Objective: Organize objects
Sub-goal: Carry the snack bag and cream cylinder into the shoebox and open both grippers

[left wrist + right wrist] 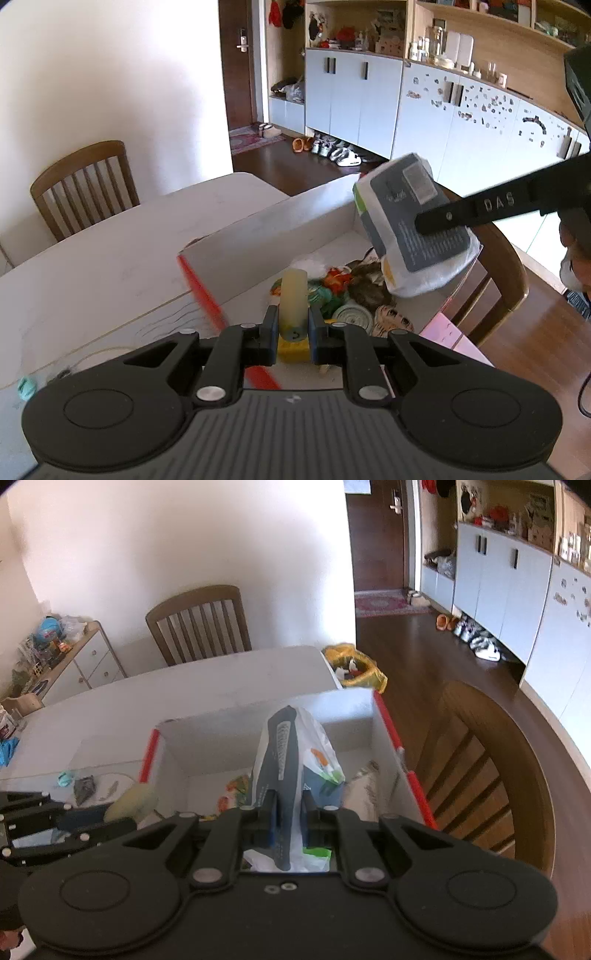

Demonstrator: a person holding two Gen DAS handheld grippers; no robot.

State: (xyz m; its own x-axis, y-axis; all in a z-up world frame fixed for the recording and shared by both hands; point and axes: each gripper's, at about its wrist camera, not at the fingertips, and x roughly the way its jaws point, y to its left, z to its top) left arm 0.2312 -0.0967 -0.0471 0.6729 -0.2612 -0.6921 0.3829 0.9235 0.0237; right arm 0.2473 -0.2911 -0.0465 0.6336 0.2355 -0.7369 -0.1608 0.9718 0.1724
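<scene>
A white cardboard box [258, 229] with red edges stands on the table; it also shows in the right wrist view [354, 709]. My left gripper [292, 325] is shut on a pale yellow tube [293, 299], held over the box's near edge. My right gripper [288, 812] is shut on a grey and white packet [288, 760], held above the box. The packet [417, 225] and a right finger [480, 210] show in the left wrist view. The left gripper with the tube [129, 805] shows at the left of the right wrist view. Several small items [343, 291] lie inside the box.
A white table [110, 251] holds the box. Wooden chairs stand behind the table [85, 184] and beside the box [491, 775]. Small scraps [85, 784] lie on the table left of the box. A yellow bag [356, 666] sits on the floor.
</scene>
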